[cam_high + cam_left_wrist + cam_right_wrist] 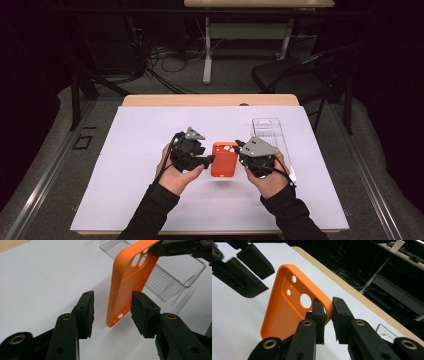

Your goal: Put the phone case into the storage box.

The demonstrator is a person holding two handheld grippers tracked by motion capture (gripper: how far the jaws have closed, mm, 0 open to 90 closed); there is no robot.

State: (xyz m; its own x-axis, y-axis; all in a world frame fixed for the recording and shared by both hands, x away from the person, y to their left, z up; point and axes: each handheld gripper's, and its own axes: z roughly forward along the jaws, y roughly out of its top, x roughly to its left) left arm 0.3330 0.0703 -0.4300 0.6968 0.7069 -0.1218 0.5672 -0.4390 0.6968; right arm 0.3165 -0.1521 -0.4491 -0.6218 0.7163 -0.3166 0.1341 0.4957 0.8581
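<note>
A: Room around the work? Edges?

B: White mat (150,150) is bare left of centre and toward the bottom of the frame — plenty of space there. Wooden table edge (210,100) runs along the top; clear plastic tray (270,131) sits at the right, just behind the right gripper (243,150).

A: Where's the orange phone case (224,159)?

B: Centre of the high view, between both grippers. Right gripper is clamped on the case's rim near the camera cutouts — one pad inside the shell, one outside. Case stands tilted, its lower corner close to the mat.

A: Left gripper (209,159)?

B: Jaws apart, straddling the case's lower end, one pad on each side. Contact — cannot tell.

A: Tray contents?

B: Nothing seen in it.
</note>
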